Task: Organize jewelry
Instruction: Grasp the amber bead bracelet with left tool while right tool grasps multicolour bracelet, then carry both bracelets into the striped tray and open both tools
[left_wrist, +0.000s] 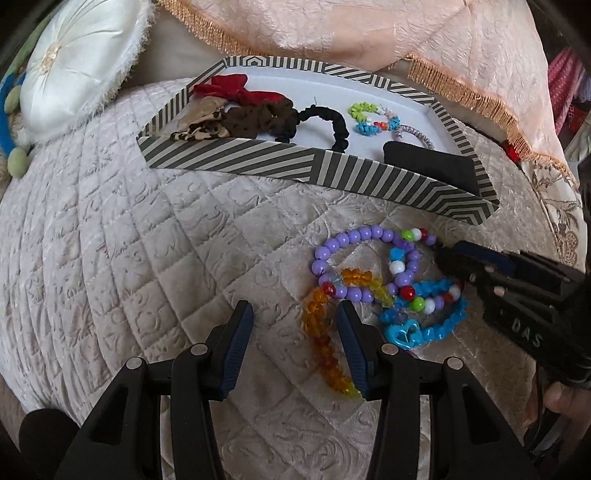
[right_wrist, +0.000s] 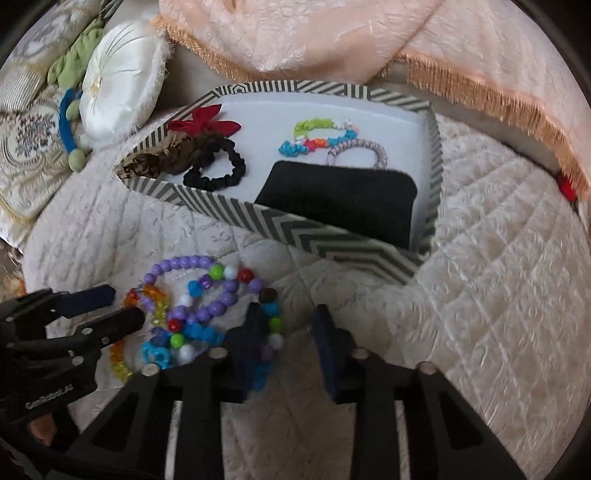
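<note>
Bracelets (left_wrist: 384, 280) lie tangled on the quilt (left_wrist: 147, 258) before the striped tray's (left_wrist: 332, 173) near edge. Left gripper (left_wrist: 295, 347), released, straddles the amber strand (left_wrist: 325, 343), which runs lengthwise between its fingers. Right gripper (right_wrist: 286, 347), unclenched around nothing, meets the pile's right side.

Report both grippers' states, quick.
Left gripper: open, amber bracelet lying loose between its jaws.
Right gripper: open, holding nothing.

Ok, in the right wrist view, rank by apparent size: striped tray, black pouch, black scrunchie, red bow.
1. Striped tray, largest.
2. Black pouch.
3. Black scrunchie and red bow look close; the scrunchie seems slightly larger, but I won't rank them firmly.
</note>
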